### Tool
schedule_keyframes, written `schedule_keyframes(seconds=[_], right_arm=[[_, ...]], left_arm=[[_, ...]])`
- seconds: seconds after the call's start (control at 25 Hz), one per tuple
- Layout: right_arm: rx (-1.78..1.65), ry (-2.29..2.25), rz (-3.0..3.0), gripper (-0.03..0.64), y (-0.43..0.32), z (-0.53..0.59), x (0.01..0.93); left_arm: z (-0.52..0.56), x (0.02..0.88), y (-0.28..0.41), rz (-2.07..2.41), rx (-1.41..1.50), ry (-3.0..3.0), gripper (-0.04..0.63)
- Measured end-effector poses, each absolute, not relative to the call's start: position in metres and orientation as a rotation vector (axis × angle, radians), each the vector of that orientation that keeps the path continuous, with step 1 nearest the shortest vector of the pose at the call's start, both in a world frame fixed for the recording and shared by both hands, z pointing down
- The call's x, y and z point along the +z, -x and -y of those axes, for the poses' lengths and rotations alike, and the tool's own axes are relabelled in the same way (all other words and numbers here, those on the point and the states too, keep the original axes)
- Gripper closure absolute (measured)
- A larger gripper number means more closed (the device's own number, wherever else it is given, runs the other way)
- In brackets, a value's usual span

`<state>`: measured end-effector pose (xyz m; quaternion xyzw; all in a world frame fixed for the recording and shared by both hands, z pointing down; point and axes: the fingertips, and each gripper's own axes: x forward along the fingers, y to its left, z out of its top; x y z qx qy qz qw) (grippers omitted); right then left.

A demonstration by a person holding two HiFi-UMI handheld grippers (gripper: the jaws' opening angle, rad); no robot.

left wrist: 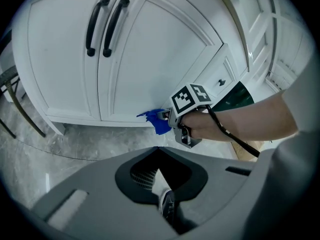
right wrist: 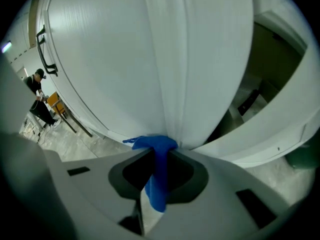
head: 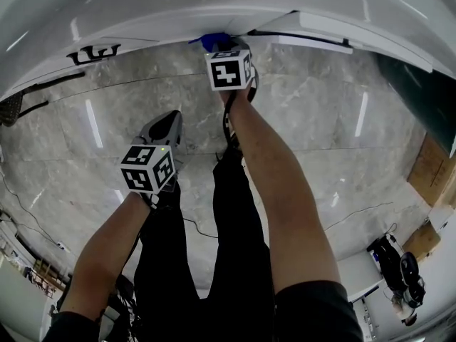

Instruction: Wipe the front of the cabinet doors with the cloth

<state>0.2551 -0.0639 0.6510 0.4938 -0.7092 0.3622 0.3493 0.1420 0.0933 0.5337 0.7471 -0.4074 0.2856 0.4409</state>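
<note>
A blue cloth (right wrist: 159, 145) is pinched in my right gripper (right wrist: 159, 159), which is shut on it. The cloth (left wrist: 156, 121) is pressed against the bottom edge of the white cabinet door (left wrist: 150, 59), low near the floor. In the head view the right gripper (head: 226, 48) reaches forward to the cabinet base with the cloth (head: 211, 42) at its tip. My left gripper (head: 166, 125) hangs back over the marble floor, jaws together and holding nothing. It points at the doors from a distance (left wrist: 160, 184).
Two black handles (left wrist: 104, 27) sit high on the left doors. Right of the wiped door edge, a dark cabinet interior (right wrist: 260, 84) shows. Metal chair legs (left wrist: 17, 109) stand at the left. Cardboard boxes (head: 429, 169) and a floor cable (head: 356, 209) lie to the right.
</note>
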Motion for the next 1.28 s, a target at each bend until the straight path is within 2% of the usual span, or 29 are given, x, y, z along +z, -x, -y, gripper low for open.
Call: schedule_keyframes(seconds=[0.24,0.6,0.88,1.28], right_arm=[[0.933,-1.272,1.832,0.56,-0.258,0.051,0.64],[0.984,-1.278,1.823,0.56,-0.273,-0.009,0.565],[1.113,-1.252,1.939,0.56,-0.24,-0.046,0.46],[0.979,-1.27,2.247,0.56,-0.175,-0.064,0.262]], left_arm=[[-0.103,0.53,-0.124,1.033,0.732,-1.818,0.597],[-0.113,0.49,-0.075,1.098,0.754,-1.778,0.597],[-0.099,0.413,-0.034,1.172,0.716,-1.803,0.597],[-0.105,0.252,-0.018,1.268,0.539,-1.908,0.597]])
